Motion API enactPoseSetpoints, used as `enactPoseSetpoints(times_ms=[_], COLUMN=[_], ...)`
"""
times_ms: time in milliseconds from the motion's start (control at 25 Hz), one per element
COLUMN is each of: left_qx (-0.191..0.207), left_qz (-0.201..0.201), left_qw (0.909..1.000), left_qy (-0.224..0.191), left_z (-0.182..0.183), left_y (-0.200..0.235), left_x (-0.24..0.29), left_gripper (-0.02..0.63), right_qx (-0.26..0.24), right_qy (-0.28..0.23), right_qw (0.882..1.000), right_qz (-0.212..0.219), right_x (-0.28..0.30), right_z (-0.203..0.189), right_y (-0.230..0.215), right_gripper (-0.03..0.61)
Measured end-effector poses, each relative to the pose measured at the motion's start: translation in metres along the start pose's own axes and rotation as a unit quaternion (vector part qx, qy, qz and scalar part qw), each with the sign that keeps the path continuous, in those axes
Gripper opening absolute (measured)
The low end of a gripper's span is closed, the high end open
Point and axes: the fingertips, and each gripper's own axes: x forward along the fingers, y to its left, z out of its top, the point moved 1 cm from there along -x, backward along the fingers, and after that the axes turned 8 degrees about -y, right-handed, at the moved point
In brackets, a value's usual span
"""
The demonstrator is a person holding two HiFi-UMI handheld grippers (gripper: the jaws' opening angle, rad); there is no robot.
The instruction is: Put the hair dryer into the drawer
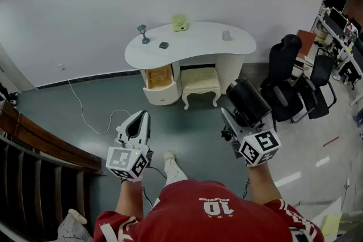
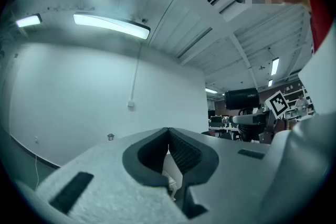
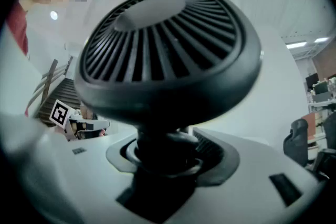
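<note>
A black hair dryer stands upright in my right gripper, which is shut on its handle. In the right gripper view its round slatted rear grille fills the picture above the jaws. My left gripper is held level at the left, its jaws shut with nothing between them. Farther ahead, the white desk stands against the wall, and its drawer at the left end is pulled open, showing a wooden inside.
A cream stool sits under the desk beside the drawer. On the desk are a grey goblet, a small dark item, a green box and a white cup. Black office chairs stand at the right. A stair railing runs along the left, and a white cable lies on the floor.
</note>
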Motion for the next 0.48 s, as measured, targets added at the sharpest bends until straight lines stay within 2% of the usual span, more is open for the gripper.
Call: enactPoseSetpoints(times_ms=[480], left_qx=[0.002], left_qz=[-0.007], left_qw=[1.0000], left_qy=[0.001], left_z=[-0.0006], left_y=[-0.0053], left_x=[0.0041], left_gripper=[-0.002], right_qx=[-0.001], right_qy=[0.007], right_qw=[1.000], right_qz=[-0.003], right_x=[0.0025], right_z=[-0.0063], right_y=[-0.0036], right_gripper=[0.253])
